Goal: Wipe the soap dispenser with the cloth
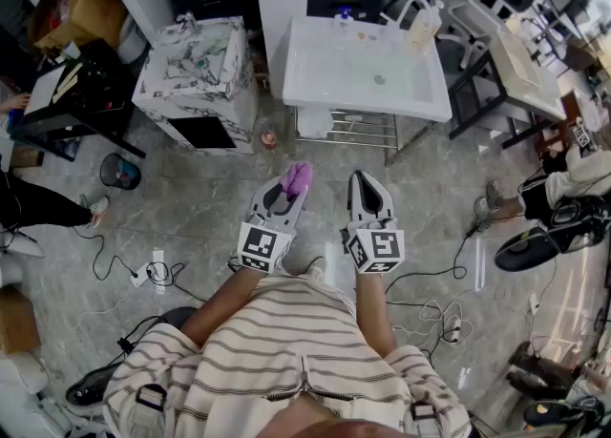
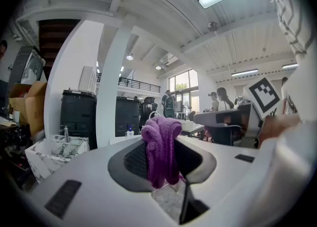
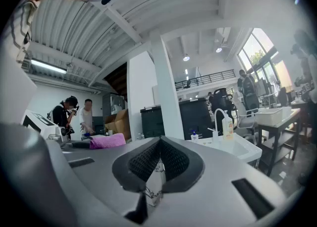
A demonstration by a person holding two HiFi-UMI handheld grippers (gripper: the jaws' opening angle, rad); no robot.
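The left claw [image 1: 286,190] is pinching a bunched purple cloth [image 2: 161,144], which sticks up between its pads and past the tips. Just beside it, at its 3 o'clock, the right claw [image 1: 368,188] is pressed together with nothing in it. A person in a striped shirt [image 1: 286,350] holds both over the grey floor [image 1: 191,207]. The soap dispenser [image 1: 421,26], a pale pump bottle, stands upright on the back right corner of the white sink [image 1: 305,83], at about 1 o'clock from the claws and well apart from them. A marble-patterned basin unit [image 1: 196,69] stands at 11 o'clock.
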